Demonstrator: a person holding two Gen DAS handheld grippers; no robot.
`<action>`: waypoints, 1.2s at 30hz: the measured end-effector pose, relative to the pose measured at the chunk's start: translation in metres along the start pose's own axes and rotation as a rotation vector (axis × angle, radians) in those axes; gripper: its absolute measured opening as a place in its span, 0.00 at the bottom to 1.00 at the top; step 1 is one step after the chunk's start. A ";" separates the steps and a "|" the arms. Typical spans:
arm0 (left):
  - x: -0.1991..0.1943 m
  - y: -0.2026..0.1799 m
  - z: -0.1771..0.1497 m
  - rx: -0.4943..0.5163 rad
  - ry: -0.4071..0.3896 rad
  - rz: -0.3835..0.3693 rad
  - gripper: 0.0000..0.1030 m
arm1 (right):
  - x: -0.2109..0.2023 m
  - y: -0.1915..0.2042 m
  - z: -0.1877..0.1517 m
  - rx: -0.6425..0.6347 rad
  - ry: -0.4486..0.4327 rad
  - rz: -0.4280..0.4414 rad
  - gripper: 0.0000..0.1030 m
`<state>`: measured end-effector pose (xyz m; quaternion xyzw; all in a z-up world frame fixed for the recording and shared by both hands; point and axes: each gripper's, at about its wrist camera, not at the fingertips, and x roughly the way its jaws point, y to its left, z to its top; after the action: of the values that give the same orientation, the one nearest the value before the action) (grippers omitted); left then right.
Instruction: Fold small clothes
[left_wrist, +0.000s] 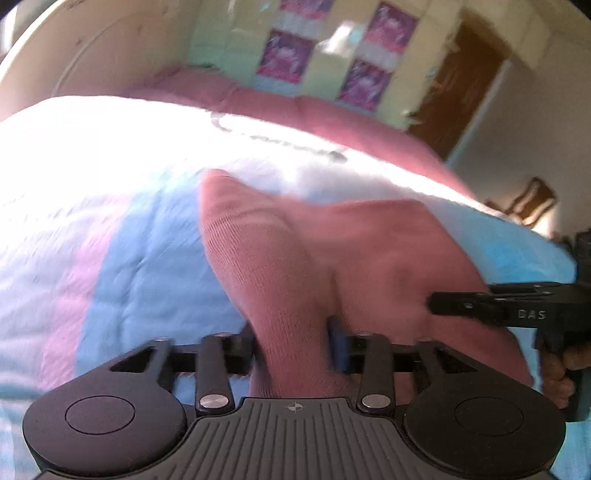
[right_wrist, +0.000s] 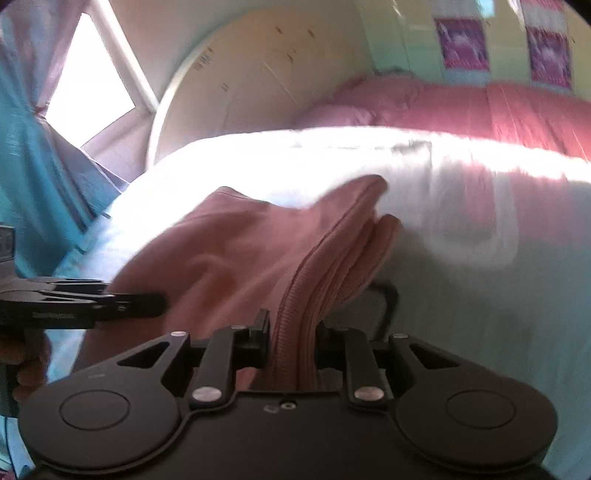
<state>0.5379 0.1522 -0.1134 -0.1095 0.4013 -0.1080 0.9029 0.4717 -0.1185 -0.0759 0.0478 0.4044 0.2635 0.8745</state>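
Observation:
A salmon-pink knit garment (left_wrist: 369, 251) is bunched over a bed quilt (left_wrist: 122, 258) striped in white, blue and pink. A fold of it runs up between the jaws of my left gripper (left_wrist: 291, 347), which stand wide apart; the blue pad (left_wrist: 338, 347) sits at the cloth's edge and does not pinch it. My right gripper (right_wrist: 291, 332) is shut on the garment's ribbed edge (right_wrist: 325, 273), which is gathered in layers. Each gripper shows in the other's view, at the garment's side: the right gripper (left_wrist: 432, 304) and the left gripper (right_wrist: 162, 302).
A dark pink blanket (left_wrist: 332, 118) lies across the far side of the bed. A pale curved board (right_wrist: 258, 81) stands behind it. Beyond are a wall with purple pictures (left_wrist: 284, 55), a brown door (left_wrist: 458, 85), and a window with a teal curtain (right_wrist: 33, 166).

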 end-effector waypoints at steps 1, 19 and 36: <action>0.004 0.005 -0.007 -0.003 -0.011 0.031 0.73 | 0.008 -0.010 -0.007 0.033 0.025 -0.026 0.20; 0.002 -0.009 0.030 0.095 -0.119 -0.020 0.49 | 0.003 0.008 0.019 -0.056 -0.088 -0.172 0.19; -0.028 -0.051 0.002 0.256 -0.090 0.029 0.36 | 0.009 0.026 0.007 -0.187 -0.010 -0.247 0.03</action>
<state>0.5158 0.1120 -0.0780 0.0078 0.3450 -0.1404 0.9280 0.4714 -0.0908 -0.0698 -0.0827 0.3767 0.1900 0.9029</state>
